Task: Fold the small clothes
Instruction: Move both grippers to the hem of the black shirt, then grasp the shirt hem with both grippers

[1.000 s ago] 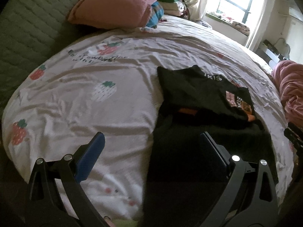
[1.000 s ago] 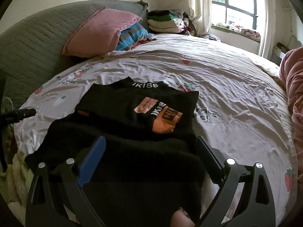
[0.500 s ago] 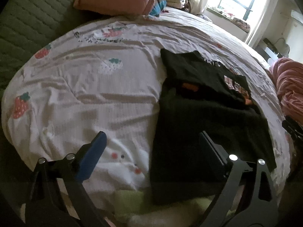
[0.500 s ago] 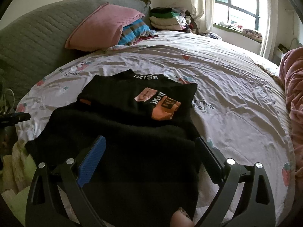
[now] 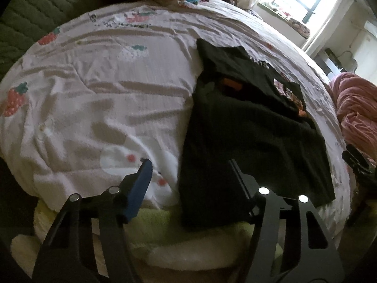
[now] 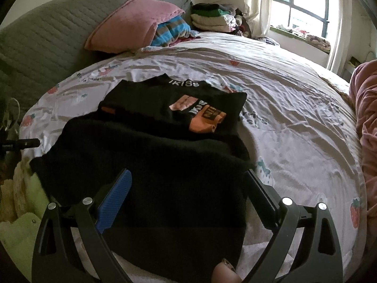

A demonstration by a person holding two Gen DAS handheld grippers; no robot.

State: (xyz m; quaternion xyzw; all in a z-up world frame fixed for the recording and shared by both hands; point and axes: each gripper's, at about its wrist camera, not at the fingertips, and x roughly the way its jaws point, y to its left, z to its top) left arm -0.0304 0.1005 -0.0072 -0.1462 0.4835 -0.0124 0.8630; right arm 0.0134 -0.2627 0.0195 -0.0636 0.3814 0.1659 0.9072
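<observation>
A black fuzzy garment (image 5: 247, 141) (image 6: 153, 165) lies spread flat near the front edge of the strawberry-print bed sheet (image 5: 106, 82). Its near hem hangs over the bed's edge. Just beyond it lies a folded black T-shirt (image 6: 179, 103) (image 5: 245, 73) with an orange print. My left gripper (image 5: 189, 162) hovers at the garment's near left corner; its jaws are closing, the cloth's edge sits between them, and the pads do not press on it. My right gripper (image 6: 188, 172) stands open above the garment's near right part.
A pink pillow (image 6: 132, 23) and a stack of folded clothes (image 6: 212, 16) sit at the headboard. A pink blanket (image 5: 353, 103) is bunched at the right. A light green blanket (image 5: 165, 221) lies below the bed's front edge. A fingertip (image 6: 223, 273) shows at the bottom.
The left gripper's jaws have narrowed and it has drawn back and down to the bed's front edge, bringing the garment's near corner and the green blanket into view. The right gripper has pulled back slightly.
</observation>
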